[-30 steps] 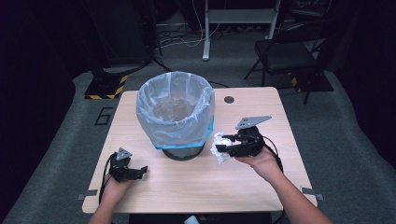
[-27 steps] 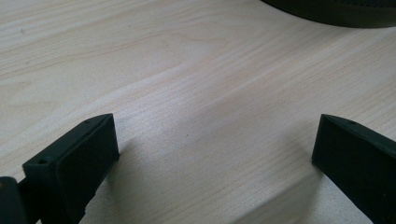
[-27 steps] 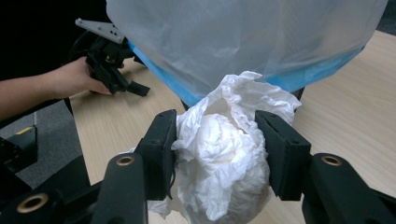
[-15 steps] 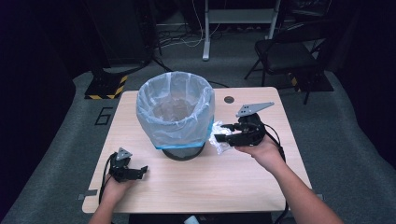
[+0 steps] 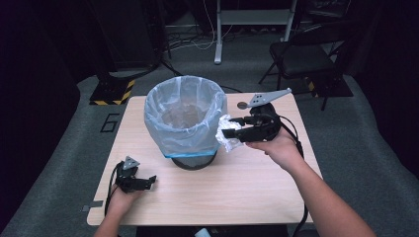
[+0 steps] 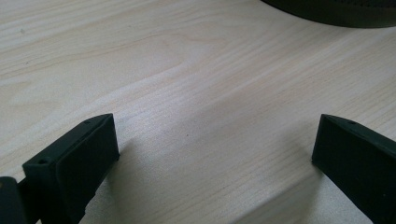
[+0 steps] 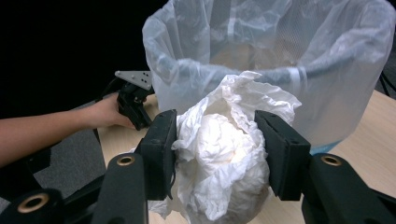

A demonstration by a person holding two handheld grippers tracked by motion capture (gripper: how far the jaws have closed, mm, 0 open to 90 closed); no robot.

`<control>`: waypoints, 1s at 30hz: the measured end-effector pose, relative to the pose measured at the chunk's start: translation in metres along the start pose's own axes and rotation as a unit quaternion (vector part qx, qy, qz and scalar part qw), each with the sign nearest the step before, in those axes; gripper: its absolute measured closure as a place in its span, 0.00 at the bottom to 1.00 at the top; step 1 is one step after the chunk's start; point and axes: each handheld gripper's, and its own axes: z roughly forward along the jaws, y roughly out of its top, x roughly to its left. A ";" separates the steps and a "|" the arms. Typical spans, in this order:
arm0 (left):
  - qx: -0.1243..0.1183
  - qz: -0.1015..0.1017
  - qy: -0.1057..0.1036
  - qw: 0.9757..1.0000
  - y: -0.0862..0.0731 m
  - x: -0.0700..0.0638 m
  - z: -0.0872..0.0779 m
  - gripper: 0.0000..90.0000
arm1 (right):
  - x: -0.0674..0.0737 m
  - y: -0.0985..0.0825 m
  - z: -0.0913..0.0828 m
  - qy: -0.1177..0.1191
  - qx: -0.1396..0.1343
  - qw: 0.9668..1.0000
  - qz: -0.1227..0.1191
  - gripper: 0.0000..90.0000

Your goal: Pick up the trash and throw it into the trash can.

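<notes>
Over by the right edge of the table (image 5: 257,197), the right gripper (image 5: 236,133) is up in the air with a crumpled white paper wad (image 5: 227,133) squeezed between its jaws. In the right gripper view you can see both black pads pressed into the sides of the paper wad (image 7: 224,154), which bulges out above and below them, so that's a solid grip. The wad sits just beside the outer wall of the waste bin (image 5: 185,123), about level with the upper part of the liner and below the rim. Can't tell for sure whether the paper is brushing the plastic.

The bin is a dark mesh one with a pale blue translucent bag (image 5: 168,106) folded over its rim, standing around the middle of the table, a bit toward the far edge. There's something pale at the bottom of the bag, but it's too blurry through the plastic to name.

The left gripper (image 5: 148,181) is down near the front left corner of the table, resting low with the person's left hand (image 5: 121,197) around it. In the left gripper view its jaws stand wide apart with just bare wood grain between them, and the dark base of the bin (image 6: 336,9) is at the top edge. The grey three-cornered plate (image 5: 269,98) on the right gripper points toward the far right corner.
</notes>
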 end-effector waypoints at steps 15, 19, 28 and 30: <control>0.000 0.000 0.000 1.000 0.000 0.000 0.000 0.00 | 0.002 0.038 -0.001 -0.001 -0.019 1.000 -0.008 0.55; 0.000 0.000 0.000 1.000 0.000 0.000 0.000 0.00 | 0.003 0.049 0.008 0.000 -0.023 1.000 -0.010 0.56; 0.000 -0.001 -0.001 1.000 0.000 0.000 0.000 0.00 | 0.002 0.067 0.025 -0.010 -0.023 1.000 -0.017 0.56; 0.000 0.000 -0.001 1.000 0.000 0.000 0.000 0.00 | 0.000 0.071 0.030 -0.013 -0.022 1.000 -0.016 0.56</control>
